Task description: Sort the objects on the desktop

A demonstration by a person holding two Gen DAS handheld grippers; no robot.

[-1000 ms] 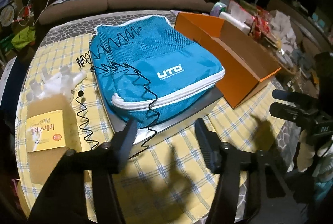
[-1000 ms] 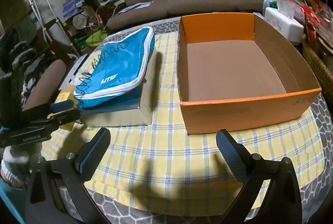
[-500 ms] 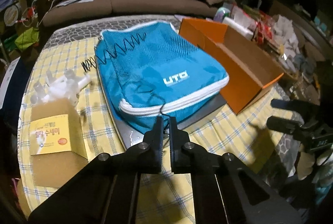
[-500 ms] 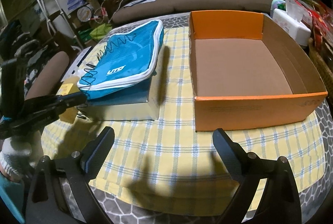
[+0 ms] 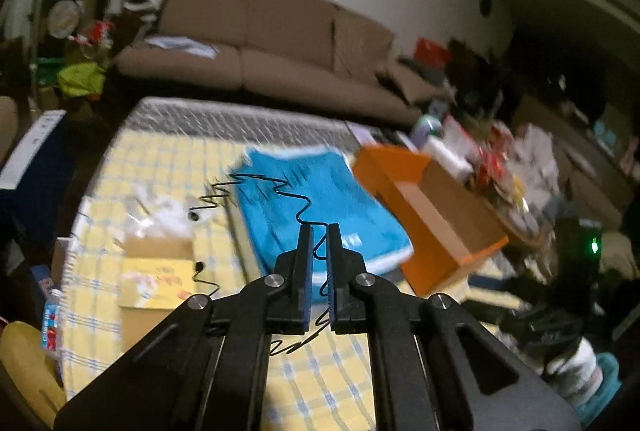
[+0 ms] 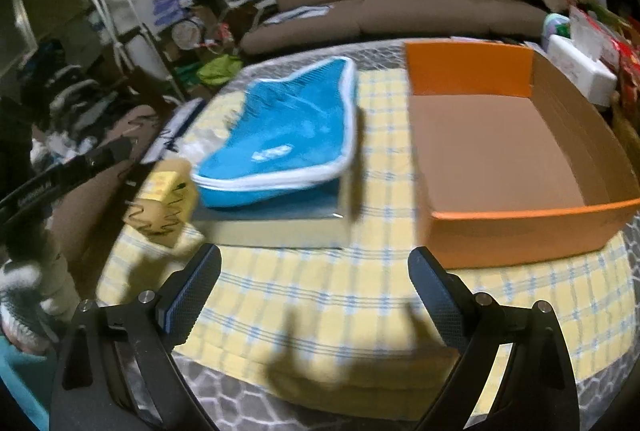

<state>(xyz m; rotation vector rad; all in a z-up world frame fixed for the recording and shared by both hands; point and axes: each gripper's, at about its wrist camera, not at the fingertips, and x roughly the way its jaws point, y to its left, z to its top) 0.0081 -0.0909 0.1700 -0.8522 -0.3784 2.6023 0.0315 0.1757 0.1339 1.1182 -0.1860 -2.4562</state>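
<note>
One coiled black cord pinched and lifted over a table of single items.

The left tool (image 5: 319,231) has its jaws pressed together on the one thin black spiral cord (image 5: 256,187), which hangs stretched in the air above the one turquoise zip pouch with white piping (image 6: 288,135); the pouch's white logo is too blurred to read. The pouch lies on one flat grey box (image 6: 276,227). Beside it stand one open orange cardboard box (image 6: 516,159), empty inside, and one small yellow carton (image 5: 156,281) whose print cannot be read. All sit on the table (image 6: 320,295), covered by a yellow checked cloth. The right tool (image 6: 314,295) is spread wide, holding nothing.
</note>
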